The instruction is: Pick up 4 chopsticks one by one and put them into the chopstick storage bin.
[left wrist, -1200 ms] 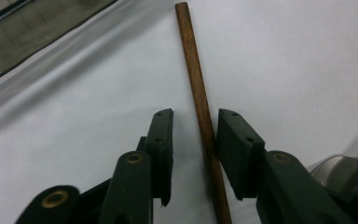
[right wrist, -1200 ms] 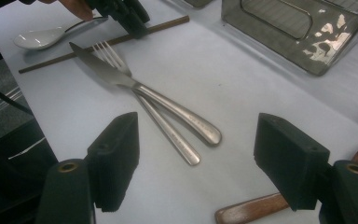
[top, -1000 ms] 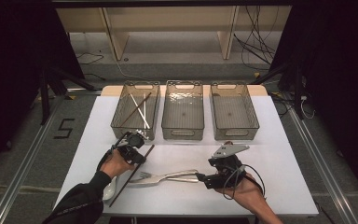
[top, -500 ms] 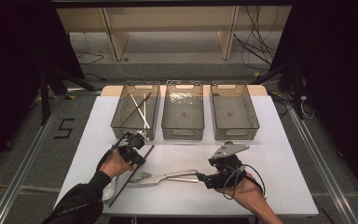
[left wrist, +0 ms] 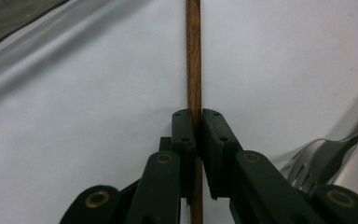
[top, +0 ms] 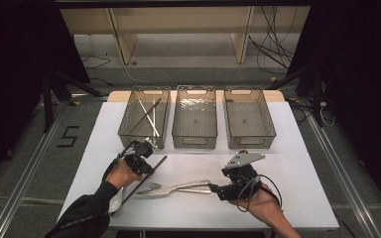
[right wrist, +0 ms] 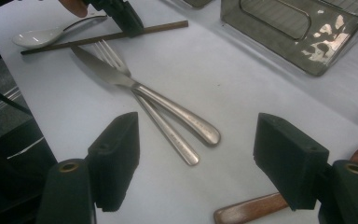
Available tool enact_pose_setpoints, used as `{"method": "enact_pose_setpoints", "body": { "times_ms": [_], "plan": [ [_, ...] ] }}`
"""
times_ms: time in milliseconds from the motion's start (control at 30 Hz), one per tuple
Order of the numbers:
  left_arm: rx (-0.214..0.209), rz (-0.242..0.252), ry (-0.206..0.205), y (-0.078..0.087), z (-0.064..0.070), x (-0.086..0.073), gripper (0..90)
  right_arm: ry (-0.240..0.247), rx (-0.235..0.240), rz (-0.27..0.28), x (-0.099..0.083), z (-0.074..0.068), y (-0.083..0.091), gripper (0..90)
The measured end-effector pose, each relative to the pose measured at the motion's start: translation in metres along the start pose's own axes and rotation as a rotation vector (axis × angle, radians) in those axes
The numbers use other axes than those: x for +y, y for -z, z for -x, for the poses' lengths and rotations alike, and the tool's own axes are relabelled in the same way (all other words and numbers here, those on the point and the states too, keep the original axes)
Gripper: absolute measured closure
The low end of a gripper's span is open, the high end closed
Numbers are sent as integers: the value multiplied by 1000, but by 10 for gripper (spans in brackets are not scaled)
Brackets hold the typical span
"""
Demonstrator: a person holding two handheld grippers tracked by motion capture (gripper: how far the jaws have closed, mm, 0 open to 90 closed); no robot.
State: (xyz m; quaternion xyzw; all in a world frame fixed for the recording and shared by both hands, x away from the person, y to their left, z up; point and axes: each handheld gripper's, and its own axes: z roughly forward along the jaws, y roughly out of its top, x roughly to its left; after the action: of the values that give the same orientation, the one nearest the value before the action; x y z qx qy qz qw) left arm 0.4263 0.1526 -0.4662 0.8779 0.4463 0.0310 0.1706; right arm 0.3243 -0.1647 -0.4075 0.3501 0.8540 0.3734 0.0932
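My left gripper (left wrist: 195, 140) is clamped on the brown chopstick (left wrist: 194, 56), which lies flat on the white desk (top: 287, 163) beside the fork (top: 166, 187) and knife (right wrist: 140, 86). My right gripper (right wrist: 196, 158) stands wide apart above their handles.

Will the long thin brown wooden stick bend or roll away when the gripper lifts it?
The long thin brown wooden stick looks straight and hard, so it will probably stay stiff. It seems light, being so slim. The left gripper pinches it partway along its length, so one end may dip. If let go, it might roll on the smooth white table.
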Motion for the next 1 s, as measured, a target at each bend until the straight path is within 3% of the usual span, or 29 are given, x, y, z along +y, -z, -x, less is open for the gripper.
{"method": "enact_pose_setpoints", "body": {
  "times_ms": [100, 167, 400, 567, 867, 1000],
  "plan": [
    [-15, 2, 8, 0, 0, 0, 835, -1, -1, 0, 0, 0, 0, 322],
    [-51, 11, 19, 0, 0, 1, 837, 0, -1, 0, 0, 0, 0, 322],
    [-38, 62, -6, 7, 4, 5, 838, -2, -2, 0, 0, 0, 0, 322],
    [-41, 144, 9, 19, 1, 7, 838, -5, -3, 0, 0, 0, 0, 322],
    [-39, 335, 18, 50, -3, 12, 838, -6, -4, 3, 0, 1, 0, 321],
    [-47, 393, 26, 63, -5, 15, 838, -5, -4, 2, 0, 1, 0, 321]
  ]
}}
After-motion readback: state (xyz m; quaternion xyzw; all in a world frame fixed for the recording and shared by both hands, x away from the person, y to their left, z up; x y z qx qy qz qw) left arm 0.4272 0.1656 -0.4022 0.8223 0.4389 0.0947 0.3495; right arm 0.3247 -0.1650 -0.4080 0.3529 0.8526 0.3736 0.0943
